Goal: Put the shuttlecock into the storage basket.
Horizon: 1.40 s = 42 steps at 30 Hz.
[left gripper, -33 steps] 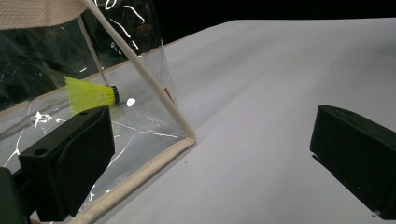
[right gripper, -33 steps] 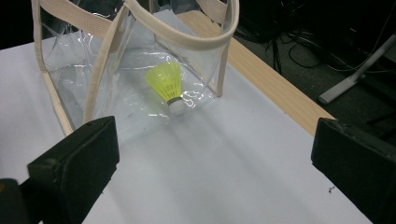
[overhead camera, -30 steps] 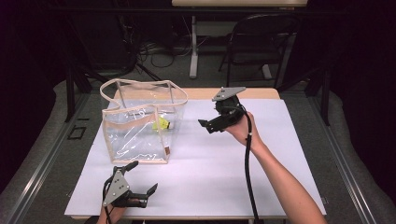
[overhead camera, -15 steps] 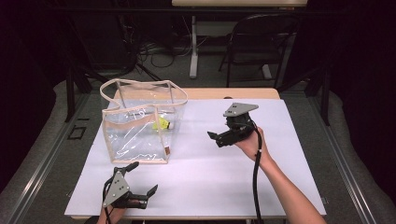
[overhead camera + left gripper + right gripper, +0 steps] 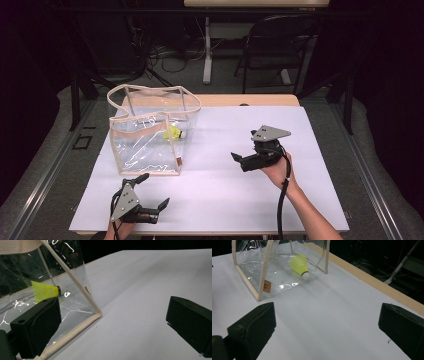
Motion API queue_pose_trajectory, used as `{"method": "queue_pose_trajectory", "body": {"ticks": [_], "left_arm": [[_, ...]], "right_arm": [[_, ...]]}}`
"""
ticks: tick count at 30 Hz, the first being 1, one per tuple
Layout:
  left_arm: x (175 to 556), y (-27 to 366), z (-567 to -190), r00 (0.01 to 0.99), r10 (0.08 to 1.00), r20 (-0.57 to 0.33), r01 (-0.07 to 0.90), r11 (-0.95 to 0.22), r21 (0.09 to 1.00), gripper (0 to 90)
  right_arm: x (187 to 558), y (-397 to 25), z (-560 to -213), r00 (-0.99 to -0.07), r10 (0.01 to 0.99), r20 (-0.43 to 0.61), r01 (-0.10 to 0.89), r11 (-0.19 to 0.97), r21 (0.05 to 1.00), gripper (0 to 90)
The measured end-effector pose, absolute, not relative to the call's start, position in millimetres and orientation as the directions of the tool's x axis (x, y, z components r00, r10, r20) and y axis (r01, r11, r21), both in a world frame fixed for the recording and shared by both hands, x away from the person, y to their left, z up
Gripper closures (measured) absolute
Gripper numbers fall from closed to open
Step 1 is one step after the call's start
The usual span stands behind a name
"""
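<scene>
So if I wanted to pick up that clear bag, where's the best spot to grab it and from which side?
Probably the fabric-trimmed top rim of the clear bag, coming down from above. The bag stands upright with its mouth open, and the rim is a thin stiff band the jaws could close over. The plastic walls look slick and floppy. The left gripper, jaws open, sits nearest.

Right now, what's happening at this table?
A person sits at a white table with a pair of tongs in each hand. A yellow shuttlecock lies inside a clear bag with beige trim. The right tongs are open, held above the table beside the bag. The left tongs are open too, near the table's front edge. Neither holds anything.
</scene>
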<state>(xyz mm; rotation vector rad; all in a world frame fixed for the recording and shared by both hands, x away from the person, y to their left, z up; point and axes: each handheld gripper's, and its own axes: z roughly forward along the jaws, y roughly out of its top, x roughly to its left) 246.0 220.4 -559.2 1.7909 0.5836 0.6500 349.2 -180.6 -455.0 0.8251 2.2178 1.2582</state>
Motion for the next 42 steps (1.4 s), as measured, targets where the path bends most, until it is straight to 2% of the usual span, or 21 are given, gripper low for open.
{"method": "queue_pose_trajectory", "body": {"ticks": [18, 42], "left_arm": [[245.4, 221.0, -559.0, 0.728, 0.669, 0.151, 0.072, -0.293, 0.953, 0.0], [245.0, 220.4, -559.5, 0.728, 0.668, 0.151, 0.074, -0.296, 0.952, 0.0]], "right_arm": [[310.6, -194.3, -486.7, -0.711, 0.695, -0.107, 0.262, 0.402, 0.877, 1.0], [273.0, -210.5, -513.7, -0.728, 0.668, -0.156, 0.193, 0.418, 0.888, 1.0]]}}
